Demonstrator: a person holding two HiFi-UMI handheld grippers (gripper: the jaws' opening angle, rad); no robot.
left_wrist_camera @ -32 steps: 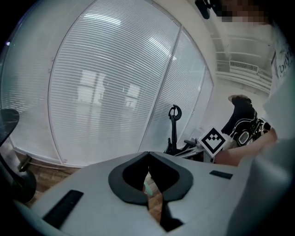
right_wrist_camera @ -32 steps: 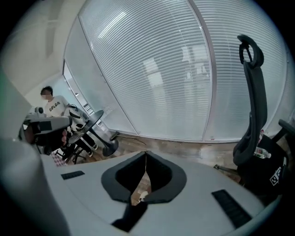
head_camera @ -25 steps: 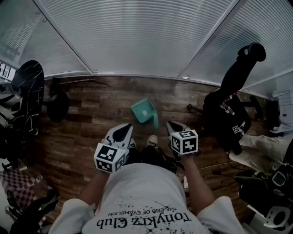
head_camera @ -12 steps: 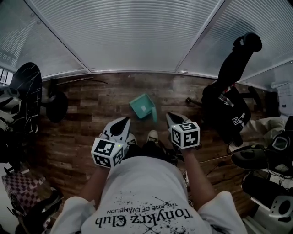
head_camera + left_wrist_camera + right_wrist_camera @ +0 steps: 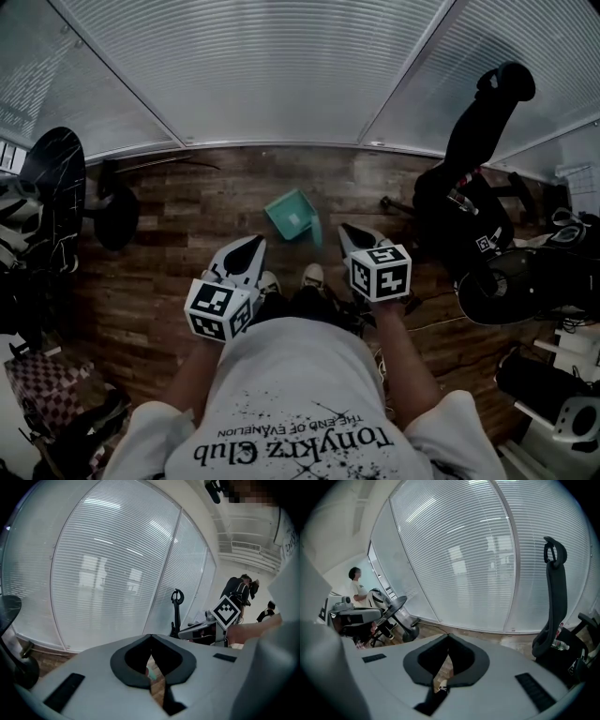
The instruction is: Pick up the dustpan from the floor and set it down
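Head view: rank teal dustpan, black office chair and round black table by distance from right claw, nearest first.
1. Teal plastic dustpan, just left of the right claw.
2. Black office chair, to its right.
3. Round black table, far left.

Dustpan (image 5: 150, 672) — only a teal sliver, office chair (image 5: 555, 606) — base hidden

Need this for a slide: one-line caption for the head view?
Teal dustpan on the wood floor, untouched, just ahead of the left hand-held gripper and right hand-held gripper, both shut.
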